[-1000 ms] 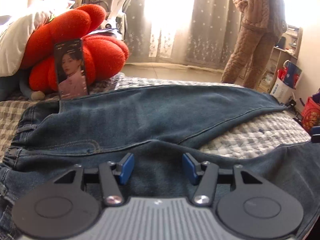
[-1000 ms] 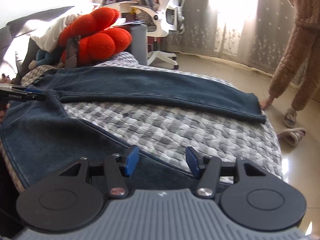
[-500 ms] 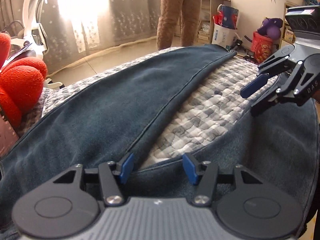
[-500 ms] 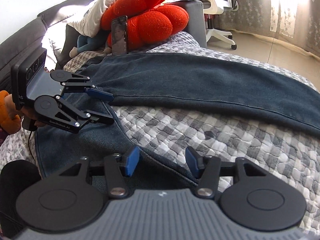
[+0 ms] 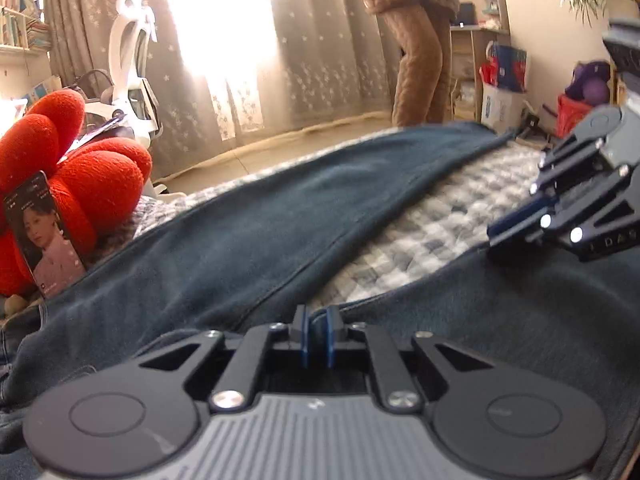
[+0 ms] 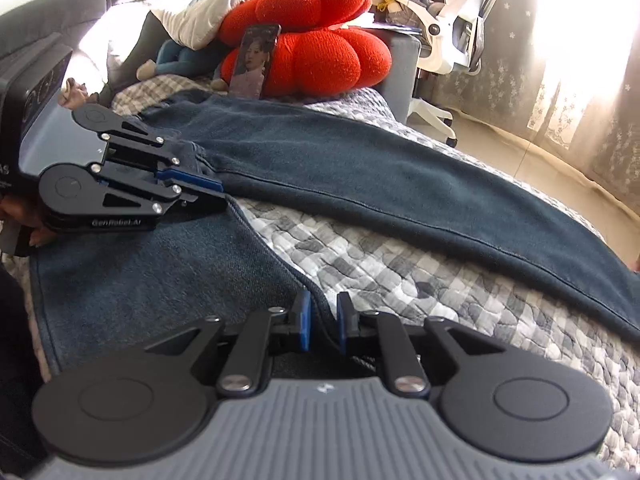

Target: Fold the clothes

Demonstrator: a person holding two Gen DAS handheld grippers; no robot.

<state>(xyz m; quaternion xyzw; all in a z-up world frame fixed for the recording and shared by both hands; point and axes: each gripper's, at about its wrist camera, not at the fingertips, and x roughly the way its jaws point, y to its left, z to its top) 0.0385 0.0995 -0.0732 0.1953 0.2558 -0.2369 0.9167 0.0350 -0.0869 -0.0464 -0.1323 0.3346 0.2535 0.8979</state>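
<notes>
Two claws have just been closing on one pair of dark blue jeans (image 6: 360,176) spread across the checked quilt (image 6: 400,272) of the bed. In the left wrist view, the left claw (image 5: 318,334) has its blue pads nearly together, pinching the inner edge of the near trouser leg close to the crotch. In the right wrist view, the right claw (image 6: 322,322) is clamped on that same seam edge further down the leg, with a fold of denim between its pads. The far leg lies flat and straight. A phone (image 6: 256,62) leans against a red cushion (image 6: 320,44) beyond the waistband.
</notes>
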